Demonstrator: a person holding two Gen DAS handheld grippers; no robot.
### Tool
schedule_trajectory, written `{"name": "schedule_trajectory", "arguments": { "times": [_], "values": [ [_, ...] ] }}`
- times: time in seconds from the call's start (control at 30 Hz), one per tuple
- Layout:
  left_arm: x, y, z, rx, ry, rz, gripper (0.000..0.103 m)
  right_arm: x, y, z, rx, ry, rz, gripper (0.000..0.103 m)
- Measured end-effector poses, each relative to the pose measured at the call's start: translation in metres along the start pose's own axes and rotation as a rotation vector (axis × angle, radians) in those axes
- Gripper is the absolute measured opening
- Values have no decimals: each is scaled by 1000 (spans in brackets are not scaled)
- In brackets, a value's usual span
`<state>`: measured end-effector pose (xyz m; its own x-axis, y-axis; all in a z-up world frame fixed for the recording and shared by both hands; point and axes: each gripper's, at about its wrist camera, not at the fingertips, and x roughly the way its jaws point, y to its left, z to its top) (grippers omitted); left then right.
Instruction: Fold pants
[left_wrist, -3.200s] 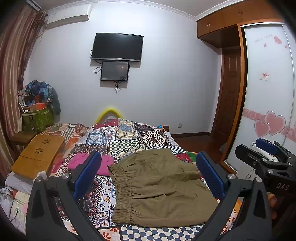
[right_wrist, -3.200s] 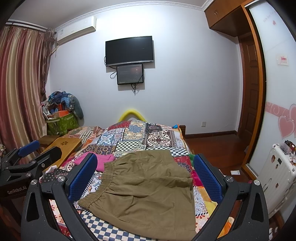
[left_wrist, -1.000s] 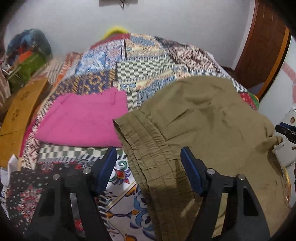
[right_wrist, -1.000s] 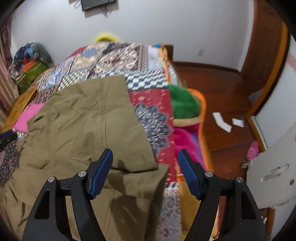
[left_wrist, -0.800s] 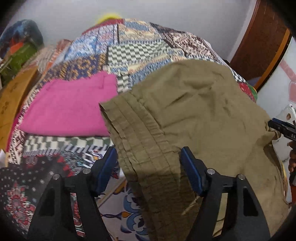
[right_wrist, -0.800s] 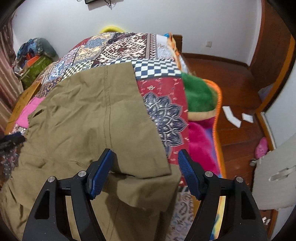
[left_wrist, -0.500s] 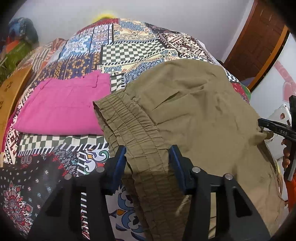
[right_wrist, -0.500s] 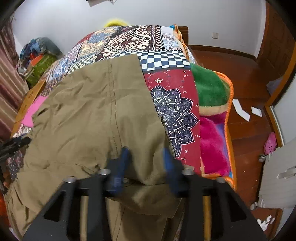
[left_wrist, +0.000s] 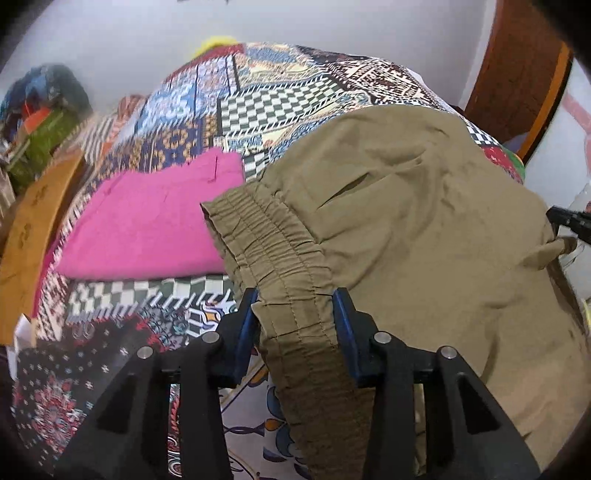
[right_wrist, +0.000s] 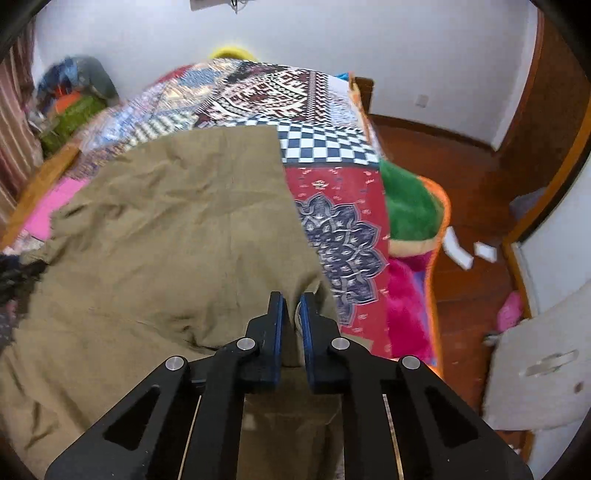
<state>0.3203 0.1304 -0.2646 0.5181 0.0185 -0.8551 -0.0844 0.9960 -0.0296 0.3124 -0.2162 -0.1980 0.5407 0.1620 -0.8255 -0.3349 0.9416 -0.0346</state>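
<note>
Both grippers clamped on the olive pants at opposite ends, on the patchwork bed.

The olive pants (left_wrist: 424, 221) are spread across the patchwork bedspread (left_wrist: 288, 96), just beside a folded pink garment (left_wrist: 147, 225) at their waistband end. The elastic waistband (left_wrist: 273, 254) is pinched between the blue pads (left_wrist: 341, 325) of the left gripper (left_wrist: 295, 321), whose jaws have just been closing onto the gathered fabric. The hem of the leg (right_wrist: 295, 280) is held by the right gripper (right_wrist: 291, 317), whose jaws have just been closing and are now nearly together with cloth between them. The fabric is bunched at both grip points. A green and pink blanket (right_wrist: 406, 206) is seen at the bed edge.
</note>
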Motion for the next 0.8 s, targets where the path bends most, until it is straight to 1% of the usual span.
{"name": "schedule_trajectory", "arguments": {
  "times": [0.03,0.1,0.13,0.17,0.2,0.27,0.33,0.37,0.4,0.43,0.47,0.5,0.6,0.73,0.8],
  "values": [
    [-1,2,0,-7,-1,-11,43,2,1,1,-6,9,-22,7],
    [-7,2,0,-2,-16,-13,49,5,-2,4,-12,22,-62,7],
    [-10,3,0,2,-25,-9,54,5,-5,5,-15,31,-63,7],
    [-16,5,1,8,-42,10,57,3,-8,7,-14,37,-50,7],
    [-21,6,1,15,-58,22,57,1,-11,9,-8,36,-38,8],
    [-28,13,5,17,-82,44,62,-4,-15,15,-4,29,-28,13],
    [-32,24,11,-7,-99,54,65,-8,-14,19,-7,12,-34,28],
    [-32,29,15,-20,-103,53,65,-9,-12,23,-11,1,-42,32],
    [-31,34,20,-32,-105,51,65,-10,-11,29,-17,-12,-45,40],
    [-29,38,24,-41,-107,48,66,-11,-8,33,-23,-23,-39,44],
    [-25,42,28,-46,-108,45,66,-11,-5,40,-35,-36,-17,45],
    [-21,44,32,-48,-105,45,67,-11,-3,45,-47,-44,-3,46],
    [-3,50,44,-58,-80,32,67,-5,7,62,-74,-58,0,52],
    [22,58,53,-92,-33,-20,67,14,14,85,-87,-49,26,54],
    [36,60,56,-95,11,-56,71,30,17,98,-104,-25,23,54]
  ]
}}
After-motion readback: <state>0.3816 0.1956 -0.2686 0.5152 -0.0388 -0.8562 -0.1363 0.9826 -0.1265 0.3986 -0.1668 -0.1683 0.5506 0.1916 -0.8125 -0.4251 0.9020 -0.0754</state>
